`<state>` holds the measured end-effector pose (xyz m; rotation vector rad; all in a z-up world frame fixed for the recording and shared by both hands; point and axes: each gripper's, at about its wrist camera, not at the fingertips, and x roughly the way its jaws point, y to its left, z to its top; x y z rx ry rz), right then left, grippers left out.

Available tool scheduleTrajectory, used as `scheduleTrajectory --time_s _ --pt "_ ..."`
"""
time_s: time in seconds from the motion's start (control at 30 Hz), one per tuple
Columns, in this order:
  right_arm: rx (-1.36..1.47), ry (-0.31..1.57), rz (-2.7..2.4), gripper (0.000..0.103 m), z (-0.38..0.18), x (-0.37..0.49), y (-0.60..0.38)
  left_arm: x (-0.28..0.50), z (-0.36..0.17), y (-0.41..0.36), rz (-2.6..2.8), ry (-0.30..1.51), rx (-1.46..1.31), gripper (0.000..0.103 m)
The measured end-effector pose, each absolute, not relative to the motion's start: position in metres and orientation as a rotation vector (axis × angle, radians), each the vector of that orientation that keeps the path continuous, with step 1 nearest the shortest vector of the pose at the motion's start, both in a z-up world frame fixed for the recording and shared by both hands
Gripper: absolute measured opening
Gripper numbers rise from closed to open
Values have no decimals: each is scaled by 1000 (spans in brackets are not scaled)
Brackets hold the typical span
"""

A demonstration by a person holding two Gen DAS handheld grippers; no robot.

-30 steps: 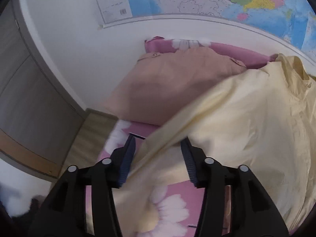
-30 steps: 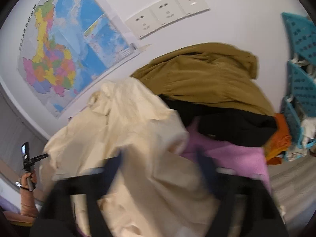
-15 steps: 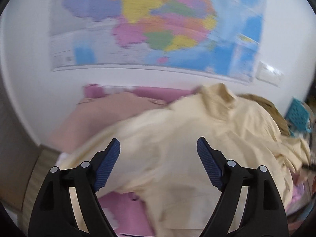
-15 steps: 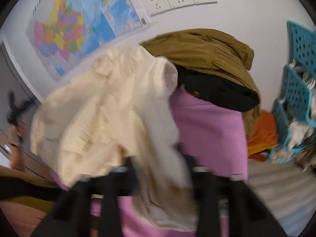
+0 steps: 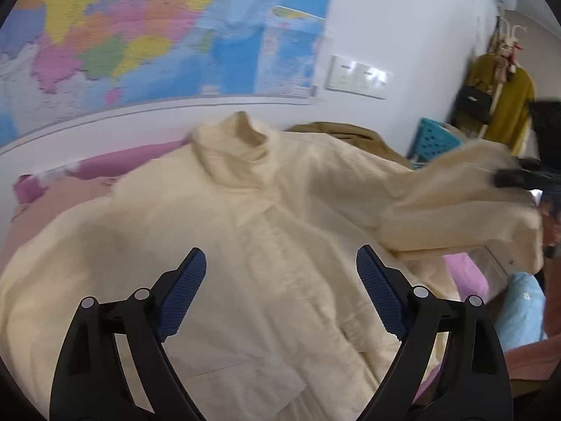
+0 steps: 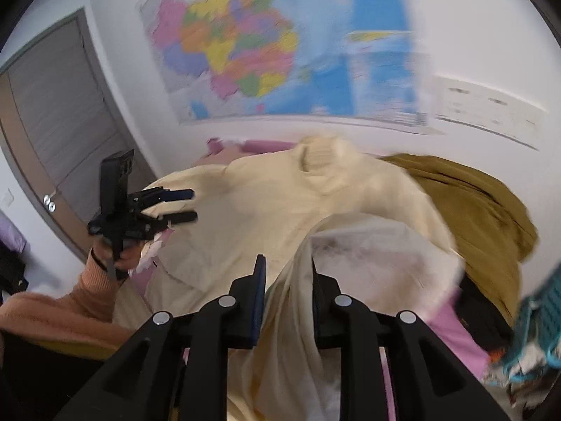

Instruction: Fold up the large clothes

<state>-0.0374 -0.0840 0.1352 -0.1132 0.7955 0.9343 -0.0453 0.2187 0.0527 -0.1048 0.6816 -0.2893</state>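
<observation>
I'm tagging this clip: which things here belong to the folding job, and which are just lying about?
In the job:
cream jacket
right claw, shut on its fabric
left claw, open above it

Lying about:
olive coat
pink garment
wall map
teal basket

garment: a large pale cream-yellow cotton jacket (image 5: 266, 231) with a stand-up collar (image 5: 242, 140)
pose: spread front side up, the collar toward the wall, the closed front running down the middle
place: lies on a bed with a pink cover
right sleeve (image 5: 455, 207): lifted off the bed and folded toward the body
surface: soft, with many wrinkles
</observation>
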Motion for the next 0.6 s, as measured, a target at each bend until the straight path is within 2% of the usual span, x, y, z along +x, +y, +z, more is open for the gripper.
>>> scheduleTrajectory --time_s 0.1,0.2,0.23,0.33,0.43,0.5,0.6 --pt "-149 872 987 24 116 -8 -21 -49 52 224 -333 670 -147 87" --pt "-153 976 1014 31 85 17 33 -54 52 238 -361 657 -190 89" --pt "-154 1004 1001 36 76 25 46 -56 52 243 -363 652 -201 89" --pt "-88 1115 974 64 44 54 82 -65 49 257 -372 648 -239 91" --pt "-3 1185 990 71 28 73 92 -66 40 251 -407 670 -227 94" --pt "32 1202 983 71 28 75 87 -61 29 240 -432 708 -201 97" --pt "-3 1118 1011 73 50 61 64 -48 11 213 -496 777 -157 97"
